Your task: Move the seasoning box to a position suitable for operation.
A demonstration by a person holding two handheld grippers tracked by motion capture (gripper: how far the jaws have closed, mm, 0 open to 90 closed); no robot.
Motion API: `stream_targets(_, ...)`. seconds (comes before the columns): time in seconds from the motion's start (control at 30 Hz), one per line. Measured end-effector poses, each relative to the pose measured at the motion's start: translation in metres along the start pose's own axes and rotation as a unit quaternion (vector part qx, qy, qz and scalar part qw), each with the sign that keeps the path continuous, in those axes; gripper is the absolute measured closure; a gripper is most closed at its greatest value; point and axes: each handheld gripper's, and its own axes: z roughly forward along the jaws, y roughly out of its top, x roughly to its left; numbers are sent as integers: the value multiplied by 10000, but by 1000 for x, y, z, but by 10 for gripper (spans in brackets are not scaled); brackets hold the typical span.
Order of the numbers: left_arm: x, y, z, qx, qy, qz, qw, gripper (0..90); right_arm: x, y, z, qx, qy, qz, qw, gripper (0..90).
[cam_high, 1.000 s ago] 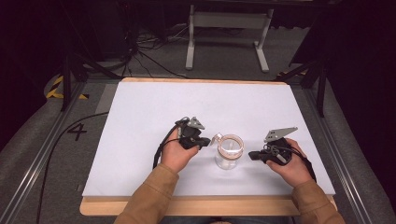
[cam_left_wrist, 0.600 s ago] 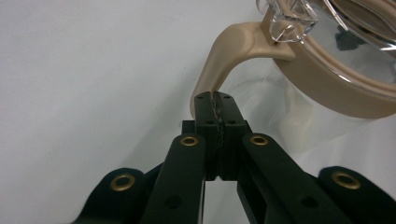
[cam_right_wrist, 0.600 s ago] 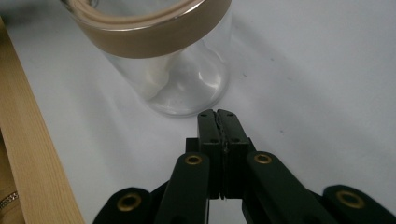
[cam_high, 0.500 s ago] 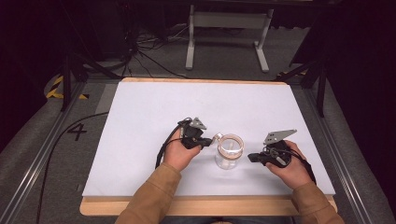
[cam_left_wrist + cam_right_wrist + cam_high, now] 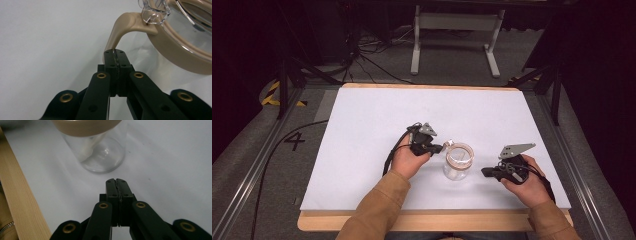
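Two grippers work a white counter [image 5: 362, 125] in the high view, one in each hand of a person in tan sleeves. Clear glass jar [image 5: 458, 162] stands upright near the counter's front middle, tan lid [image 5: 460, 154] on top. Left gripper [image 5: 439, 148] reaches in from the jar's left, tips at the lid's edge. Right gripper [image 5: 486, 172] sits low to the jar's right, just beside it, apart from the glass. Grey three-cornered plate rides on each. Left gripper view: jaws of the left gripper [image 5: 115, 51] pressed together, clenched on the thin end of a tan latch tab [image 5: 120, 27] that curves out from the lid [image 5: 175, 50]; a clear plastic hinge piece [image 5: 153, 11] sits where tab meets lid rim. White counter [image 5: 50, 50] behind. Right gripper view: jaws of the right gripper [image 5: 116, 180] closed on nothing, tips near the jar [image 5: 102, 152] base but not touching. Jar's tan lid band [image 5: 85, 126] at top of view; wooden counter edge [image 5: 20, 202] runs along the left.
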Motion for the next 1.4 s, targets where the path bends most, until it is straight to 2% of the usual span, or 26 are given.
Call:
stream_targets(0.27,5,10,14,-106,-126,5,9999,899,-1,-16,-13,-33,-160,195,9997,900)
stream_targets(0.47,6,10,12,-24,-192,-61,9998,898,-1,-17,-15,-76,-227,237,9994,900)
stream_targets(0.6,5,7,-4,-3,-96,-118,9999,896,-2,-12,-12,-126,-214,178,9995,900)
stream_targets(0.7,3,4,-22,0,-33,-171,9998,887,-2,-5,-6,-146,-229,152,9995,900)
stream_targets(0.73,3,4,-22,0,-33,-171,9998,885,-2,-5,-6,-146,-229,152,9995,900)
stream_targets(0.77,2,1,-31,-35,2,-222,9997,881,-2,0,-2,-152,-226,99,9996,900)
stream_targets(0.87,0,-4,-45,-57,78,-304,9995,882,-3,7,6,-168,-126,55,9998,900)
stream_targets(0.9,0,-4,-45,-57,78,-304,9995,882,-3,7,6,-168,-126,55,9998,900)
stream_targets(0.97,-1,-11,-57,-92,156,-372,9991,882,-3,14,16,-109,-101,-33,9999,900)
stream_targets(1.1,-1,-20,-67,-41,242,-434,9988,880,-6,21,29,8,-261,-134,9996,900)
stream_targets(1.23,0,-26,-73,-66,334,-496,9982,877,-9,23,37,69,-239,-140,9996,900)
stream_targets(1.4,0,-29,-75,-63,330,-557,9979,875,-9,26,40,128,-279,-226,9993,900)
